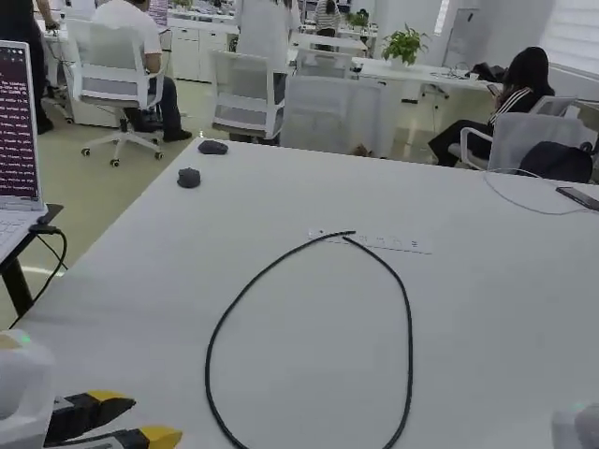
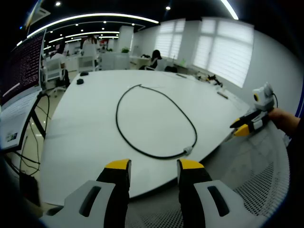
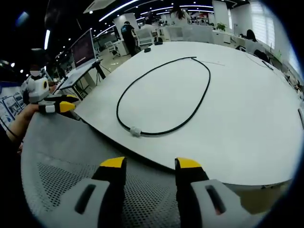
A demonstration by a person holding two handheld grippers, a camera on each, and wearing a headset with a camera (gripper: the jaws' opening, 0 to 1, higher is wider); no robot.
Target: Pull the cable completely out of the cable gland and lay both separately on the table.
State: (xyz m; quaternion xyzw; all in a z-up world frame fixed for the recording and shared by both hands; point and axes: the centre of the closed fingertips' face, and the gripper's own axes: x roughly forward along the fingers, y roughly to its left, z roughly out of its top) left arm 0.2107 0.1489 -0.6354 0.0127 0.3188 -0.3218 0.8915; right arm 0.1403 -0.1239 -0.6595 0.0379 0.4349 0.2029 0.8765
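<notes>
Left gripper: the jaws are spread apart and nothing is held between them. It is kept off the table edge, above a white mesh surface.
Right gripper: the jaws are also spread and empty. In the left gripper view it is seen at 3 o'clock.
Cable: black, laid in one wide loop. The two ends are brought near each other at the loop's 12 o'clock side.
Cable gland: a small pale piece through which the cable runs, at about 5 o'clock of the loop in the left gripper view.
Step in hand: the approach, it is judged. The gland should be pinched by one gripper and the cable just beside it by the other. The pull should then be made straight along the cable, so that the loop is not dragged.
Table: white and smooth, so sliding can be expected.
Room: an open office. A laptop is seen at 9 o'clock in the head view, and chairs and seated people are seen far behind.
</notes>
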